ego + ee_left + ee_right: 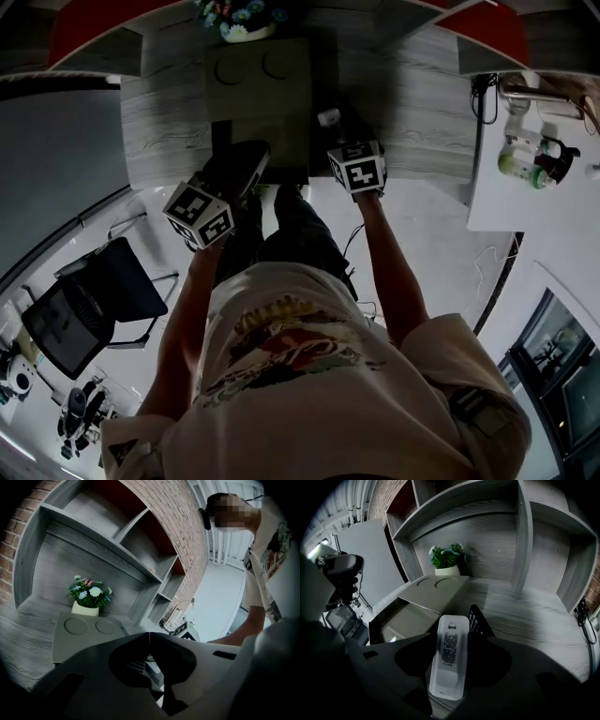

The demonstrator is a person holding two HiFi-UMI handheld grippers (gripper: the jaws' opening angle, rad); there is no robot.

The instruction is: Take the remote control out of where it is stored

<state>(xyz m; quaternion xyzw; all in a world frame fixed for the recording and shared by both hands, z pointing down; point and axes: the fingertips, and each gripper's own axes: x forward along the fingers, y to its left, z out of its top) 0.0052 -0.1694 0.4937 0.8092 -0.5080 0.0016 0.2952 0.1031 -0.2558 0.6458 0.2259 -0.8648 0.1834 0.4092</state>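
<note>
The person stands at a grey wood desk (525, 616) with a gripper in each hand. The right gripper (450, 637) has the white remote (449, 660) pinched between its fingers, one pressing on each long side. The remote points away along the jaws with its back up, showing a dark printed label. It is out in the open, over the desk near its front edge and just beside the box's open drawer (401, 620).

A black keypad (477, 619) sits right against the remote's far side. Its lower end is hidden behind the jaw, so I cannot tell whether it lies on the desk.

The box (436, 588) is flat and grey, with two round hollows in its lid, and a pot of flowers (446, 557) stands behind it by the shelves.

The left gripper (149, 639) has its fingers pressed together tip to tip with nothing between them. It is low on the near side of the box.
</note>
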